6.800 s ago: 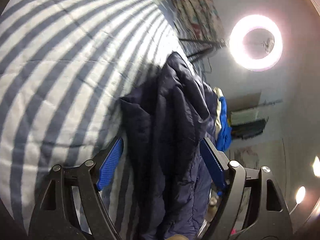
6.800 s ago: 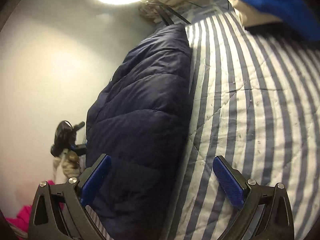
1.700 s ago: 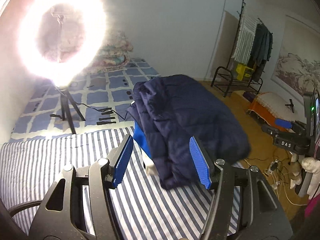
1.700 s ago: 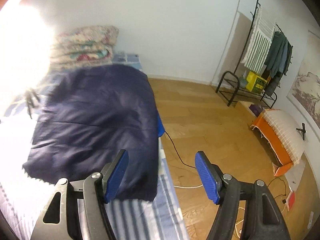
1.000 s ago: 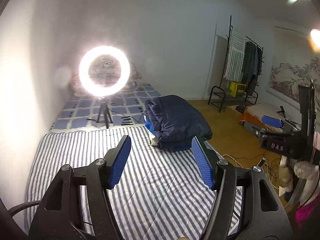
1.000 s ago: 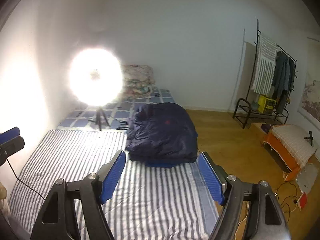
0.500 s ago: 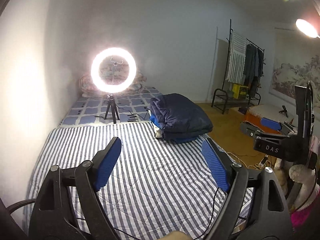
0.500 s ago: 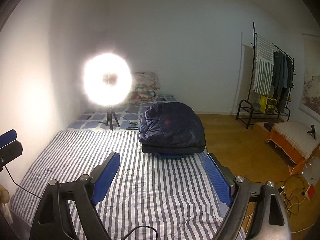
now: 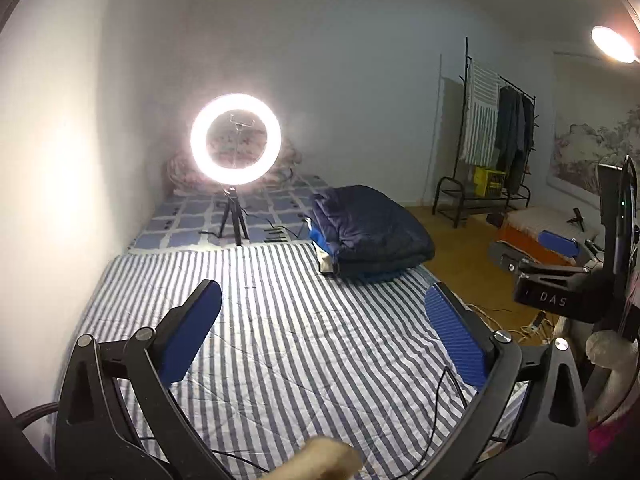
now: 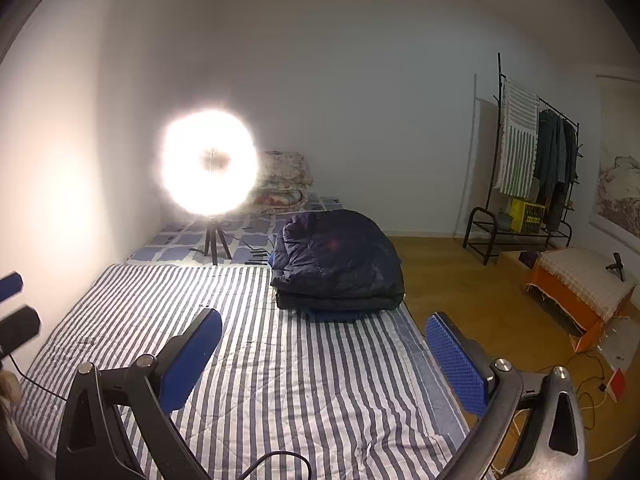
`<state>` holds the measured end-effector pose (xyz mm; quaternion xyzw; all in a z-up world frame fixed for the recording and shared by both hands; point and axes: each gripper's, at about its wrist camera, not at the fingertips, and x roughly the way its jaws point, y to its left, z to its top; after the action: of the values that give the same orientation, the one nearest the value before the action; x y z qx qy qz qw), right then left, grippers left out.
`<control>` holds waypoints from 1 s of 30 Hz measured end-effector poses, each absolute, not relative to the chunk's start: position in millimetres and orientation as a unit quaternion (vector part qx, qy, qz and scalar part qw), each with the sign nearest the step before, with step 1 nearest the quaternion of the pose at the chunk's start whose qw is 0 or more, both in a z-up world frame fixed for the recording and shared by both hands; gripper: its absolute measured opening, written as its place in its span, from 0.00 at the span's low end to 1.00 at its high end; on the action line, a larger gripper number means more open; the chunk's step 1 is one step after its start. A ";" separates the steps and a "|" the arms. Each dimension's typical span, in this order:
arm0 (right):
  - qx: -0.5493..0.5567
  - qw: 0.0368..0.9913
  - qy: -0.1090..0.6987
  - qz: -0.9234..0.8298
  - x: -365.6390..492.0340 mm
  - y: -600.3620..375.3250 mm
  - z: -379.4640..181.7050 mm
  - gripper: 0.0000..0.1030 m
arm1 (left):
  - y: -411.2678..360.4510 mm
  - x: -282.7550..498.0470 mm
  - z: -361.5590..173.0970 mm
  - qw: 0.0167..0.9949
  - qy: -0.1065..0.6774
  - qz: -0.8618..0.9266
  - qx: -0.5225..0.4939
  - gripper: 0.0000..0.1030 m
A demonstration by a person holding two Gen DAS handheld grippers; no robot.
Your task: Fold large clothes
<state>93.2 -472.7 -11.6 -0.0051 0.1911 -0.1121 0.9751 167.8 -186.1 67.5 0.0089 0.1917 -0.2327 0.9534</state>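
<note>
Lying folded at the far right corner of the striped bed [image 9: 280,340]: one navy jacket [image 9: 372,232], quilted, stacked on one blue garment [image 9: 318,238] whose edge shows beneath, with a bit of white cloth [image 9: 326,262] poking out at the stack's near left corner. Seen again from the right wrist as the same single navy bundle [image 10: 340,260] over a blue layer, near the bed's right edge [image 10: 280,380]. Two tongs in all, both hovering above the near end of the bed, well apart from the jacket and touching nothing: left tongs [image 9: 320,332] spread wide, two blue pads [image 9: 192,332] empty; right tongs [image 10: 320,356] likewise spread wide, two blue pads [image 10: 456,364] holding nothing. One lit ring light [image 9: 236,138] on one small tripod [image 9: 234,220], standing on a blue-checked mat [image 9: 188,216] beyond the bed's far end. One pile of floral quilts [image 10: 284,184] against the back wall behind the light. One black rack [image 10: 524,184] at right with one striped towel and some dark clothes hanging, count unclear, plus one yellow crate [image 10: 526,214] on its low shelf. One orange low stool [image 10: 580,284] on the wood floor. One thin black cable [image 9: 444,388] trailing across the bed's near right part.
</note>
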 end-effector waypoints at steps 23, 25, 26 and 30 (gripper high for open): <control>-0.023 0.974 0.187 -0.126 91.3 -462.6 -20.5 1.00 | -191.3 165.6 53.5 0.951 0.209 -0.225 0.029 1.00; -0.024 0.974 0.188 -0.126 91.1 -463.1 -21.3 1.00 | -191.9 165.7 52.6 0.951 0.210 -0.226 0.029 1.00; -0.023 0.974 0.188 -0.126 91.0 -463.4 -21.4 1.00 | -192.3 165.3 52.3 0.951 0.210 -0.227 0.029 1.00; -0.022 0.974 0.188 -0.127 91.3 -462.4 -22.4 1.00 | -193.0 164.6 52.0 0.952 0.205 -0.225 0.034 1.00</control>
<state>91.3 -462.4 -22.4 -0.0222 0.1876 -0.1274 0.9737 164.6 -193.0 52.0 0.0339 0.2052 -0.2248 0.9519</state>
